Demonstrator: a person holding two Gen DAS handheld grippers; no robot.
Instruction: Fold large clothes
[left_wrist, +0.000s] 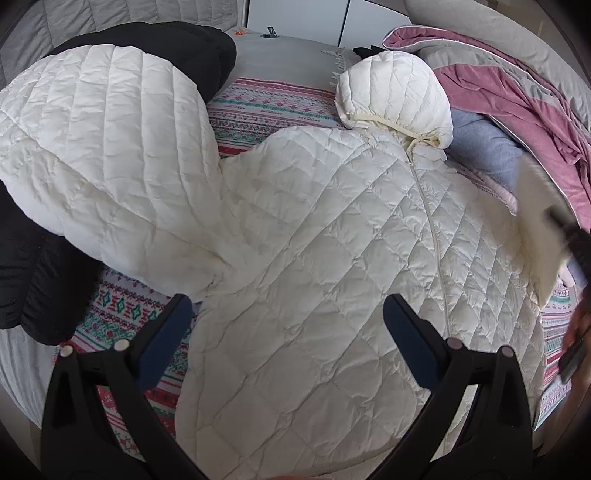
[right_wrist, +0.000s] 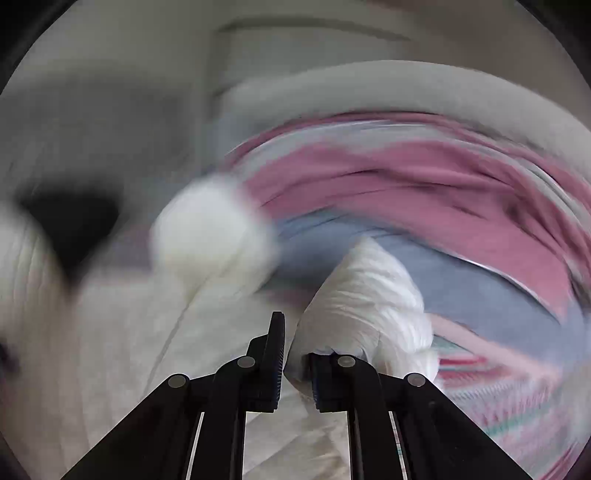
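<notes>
Jacket: a white quilted down jacket (left_wrist: 332, 240) lies front up on a patterned bedspread (left_wrist: 273, 103), zip closed and running down its middle.
Long axis: from the hood (left_wrist: 395, 92) at the far end toward the hem at the near end, close under the left wrist camera; the hood points away from that camera and a little to its right.
Left sleeve side: one sleeve (left_wrist: 103, 147) is spread out wide to the left in the left wrist view, lying partly over a black garment (left_wrist: 33, 280).
Left gripper (left_wrist: 288, 332): jaws wide apart, hovering over the lower body of the jacket; nothing sits between the fingers (left_wrist: 166, 332), and the fabric lies flat beneath them. The left finger is over the jacket's edge and the bedspread, the right finger over the chest panel near the zip.
Right gripper (right_wrist: 297, 365): jaws drawn close on a bunched fold of the jacket's white fabric (right_wrist: 365, 306), which bulges up and forward from between the pads and to the right of them. The view is heavily motion-blurred.
Right side seen from the left camera: a blurred flap of white fabric (left_wrist: 539, 221) stands raised at the jacket's right edge, with a dark blurred shape next to it.
Surroundings: a pink blanket (left_wrist: 517, 92), grey bedding (left_wrist: 498, 33) and a blue cloth (left_wrist: 484, 147) are heaped to the right of the hood.
</notes>
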